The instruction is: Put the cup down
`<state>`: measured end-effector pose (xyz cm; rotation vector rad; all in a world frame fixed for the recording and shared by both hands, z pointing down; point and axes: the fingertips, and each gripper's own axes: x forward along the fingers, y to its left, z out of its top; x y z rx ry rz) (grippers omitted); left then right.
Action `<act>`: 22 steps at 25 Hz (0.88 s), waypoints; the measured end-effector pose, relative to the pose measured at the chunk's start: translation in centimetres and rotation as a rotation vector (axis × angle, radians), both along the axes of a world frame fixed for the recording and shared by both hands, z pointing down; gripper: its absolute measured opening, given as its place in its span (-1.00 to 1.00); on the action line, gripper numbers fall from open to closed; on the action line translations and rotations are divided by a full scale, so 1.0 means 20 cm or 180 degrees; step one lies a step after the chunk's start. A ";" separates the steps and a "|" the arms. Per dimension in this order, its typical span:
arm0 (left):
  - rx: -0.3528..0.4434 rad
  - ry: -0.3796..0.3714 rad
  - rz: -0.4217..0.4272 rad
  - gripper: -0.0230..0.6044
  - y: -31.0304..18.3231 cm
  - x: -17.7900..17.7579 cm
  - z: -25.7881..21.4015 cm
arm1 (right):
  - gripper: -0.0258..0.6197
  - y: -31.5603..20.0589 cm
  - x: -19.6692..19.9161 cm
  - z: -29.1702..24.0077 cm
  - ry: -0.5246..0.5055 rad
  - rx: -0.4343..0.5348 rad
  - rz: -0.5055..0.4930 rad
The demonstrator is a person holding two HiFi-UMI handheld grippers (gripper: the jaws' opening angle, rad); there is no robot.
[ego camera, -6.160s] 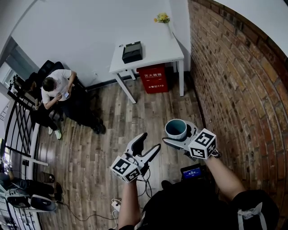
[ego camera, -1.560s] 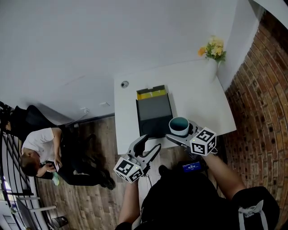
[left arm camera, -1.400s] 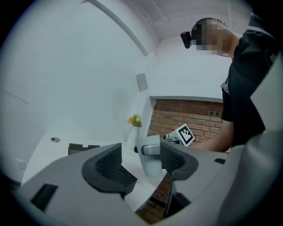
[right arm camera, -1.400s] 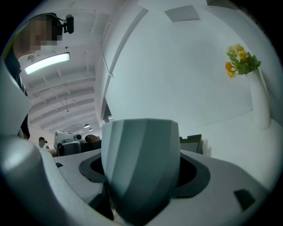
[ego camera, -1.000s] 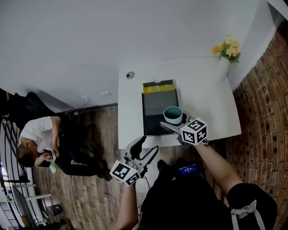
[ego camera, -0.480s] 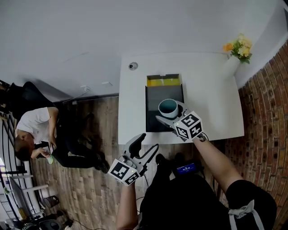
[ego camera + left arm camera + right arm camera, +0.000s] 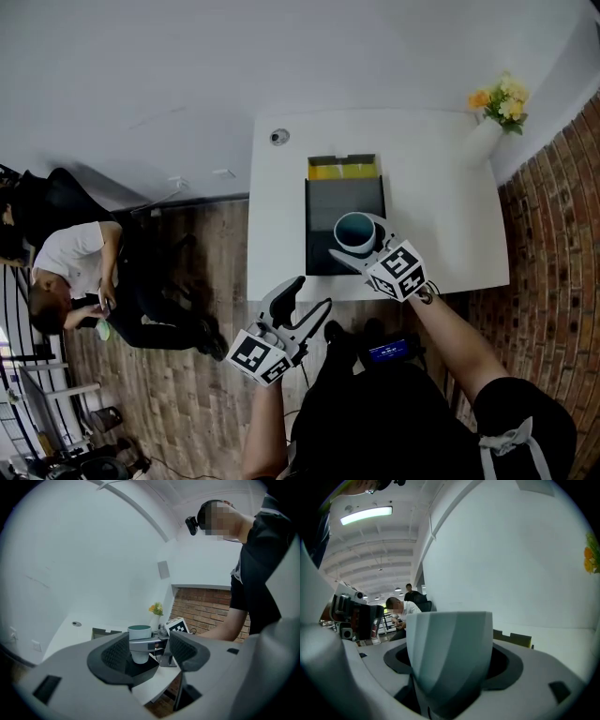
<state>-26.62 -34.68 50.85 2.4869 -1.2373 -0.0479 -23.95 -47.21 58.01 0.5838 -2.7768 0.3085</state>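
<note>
Cup [image 7: 354, 231] sits upright, gripped in right claw [image 7: 360, 246]

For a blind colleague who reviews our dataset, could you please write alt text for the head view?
Seen from above, the right gripper holds a teal-lined cup over the near end of a dark box on a white table. The left gripper hangs open and empty before the table, above wooden floor.

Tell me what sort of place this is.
Probably an office or studio corner. A white table with a flower vase stands against a white wall, with a brick wall beside it. There is a wood floor, and a seated person nearby.
</note>
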 end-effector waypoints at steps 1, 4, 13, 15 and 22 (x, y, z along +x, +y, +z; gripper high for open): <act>-0.0004 -0.0001 0.0002 -0.05 0.00 0.00 0.00 | 0.26 0.01 0.01 0.00 0.0019 0.0025 -0.0018; -0.0005 -0.0004 0.0014 -0.05 0.01 0.01 0.00 | 0.26 0.04 0.04 0.00 0.0081 0.0106 -0.0065; -0.0011 -0.0030 0.0064 -0.05 0.04 0.04 0.00 | 0.26 0.11 0.12 0.03 0.0222 0.0320 -0.0199; -0.0010 -0.0035 0.0069 -0.05 0.04 0.05 -0.01 | 0.26 0.13 0.13 0.05 0.0279 0.0376 -0.0236; 0.0015 -0.0075 0.0065 -0.05 0.05 0.06 -0.03 | 0.26 0.12 0.13 0.04 0.0235 0.0452 -0.0336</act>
